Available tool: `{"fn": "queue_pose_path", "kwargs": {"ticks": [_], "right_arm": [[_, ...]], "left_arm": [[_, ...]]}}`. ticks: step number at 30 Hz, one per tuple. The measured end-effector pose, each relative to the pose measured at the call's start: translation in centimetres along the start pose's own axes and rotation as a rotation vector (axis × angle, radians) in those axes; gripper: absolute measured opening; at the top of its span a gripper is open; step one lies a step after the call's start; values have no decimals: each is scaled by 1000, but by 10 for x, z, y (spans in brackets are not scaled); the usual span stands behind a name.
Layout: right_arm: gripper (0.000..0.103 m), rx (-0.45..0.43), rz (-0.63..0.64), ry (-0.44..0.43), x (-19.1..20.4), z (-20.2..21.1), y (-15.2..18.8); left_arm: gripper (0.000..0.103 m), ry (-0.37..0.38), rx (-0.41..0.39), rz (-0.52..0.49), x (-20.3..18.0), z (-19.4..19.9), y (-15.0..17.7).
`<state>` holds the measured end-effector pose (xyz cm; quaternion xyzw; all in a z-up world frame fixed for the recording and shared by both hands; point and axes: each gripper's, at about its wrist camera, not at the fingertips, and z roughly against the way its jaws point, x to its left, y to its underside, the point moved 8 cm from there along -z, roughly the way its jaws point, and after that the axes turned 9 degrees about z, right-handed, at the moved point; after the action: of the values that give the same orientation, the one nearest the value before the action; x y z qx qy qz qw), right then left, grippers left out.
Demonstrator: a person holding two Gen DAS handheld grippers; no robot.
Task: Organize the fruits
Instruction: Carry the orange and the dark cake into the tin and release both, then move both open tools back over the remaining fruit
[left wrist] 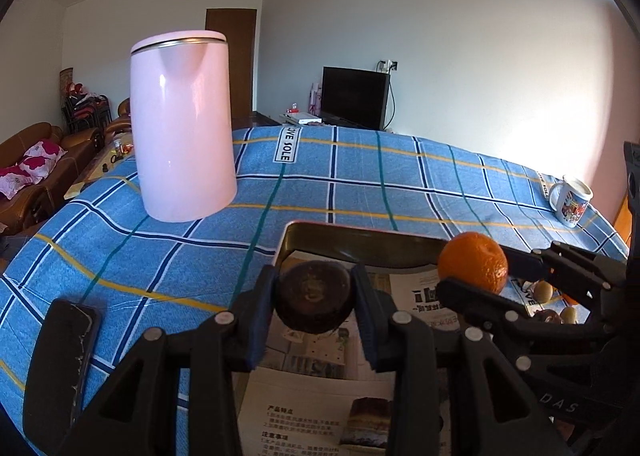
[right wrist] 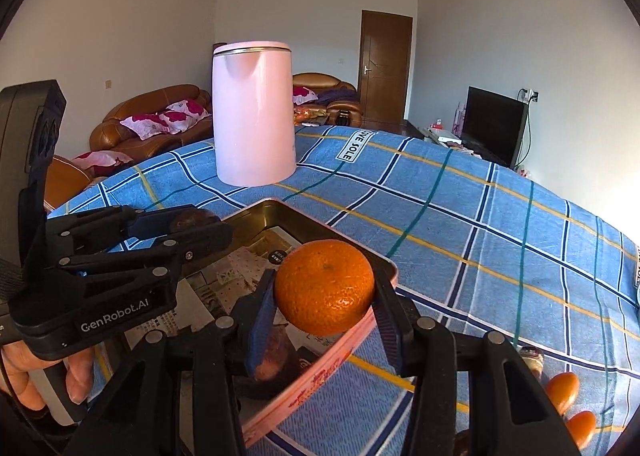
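Left gripper (left wrist: 314, 298) jaws pinch a dark fruit (left wrist: 313, 296); right gripper (right wrist: 326, 306) jaws pinch an orange (right wrist: 325, 292) — both over the paper-lined tin (right wrist: 320, 360) on the worktop (right wrist: 500, 240). Placing step — next, likely lower and release; more fruit (right wrist: 562, 392) waits beside.

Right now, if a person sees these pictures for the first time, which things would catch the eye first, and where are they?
The orange mandarin, held by the right gripper above the tin box, stands out most. Beside it, the left gripper holds a dark brown round fruit over the same box, which is lined with printed paper. Behind them, a tall pink electric kettle stands on the blue checked tablecloth.
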<state>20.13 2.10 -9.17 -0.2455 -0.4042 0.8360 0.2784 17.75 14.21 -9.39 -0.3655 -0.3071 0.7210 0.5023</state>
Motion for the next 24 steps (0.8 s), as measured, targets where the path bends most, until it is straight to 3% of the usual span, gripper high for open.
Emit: {"fn": "queue_pose_path", "kwargs": {"ticks": [14, 16, 17, 19, 24], "right_arm": [[49, 95, -38, -72, 13, -36, 7], [55, 90, -38, -70, 13, -34, 6], [59, 81, -41, -66, 12, -32, 6], [67, 66, -44, -55, 10, -25, 4], [67, 26, -42, -17, -2, 7, 9]], "left_arm": [[40, -48, 31, -30, 5, -7, 0], [42, -44, 26, -29, 4, -5, 0], [43, -41, 18, -25, 4, -2, -1], [57, -43, -2, -22, 2, 5, -4], [65, -16, -61, -48, -16, 29, -7]]}}
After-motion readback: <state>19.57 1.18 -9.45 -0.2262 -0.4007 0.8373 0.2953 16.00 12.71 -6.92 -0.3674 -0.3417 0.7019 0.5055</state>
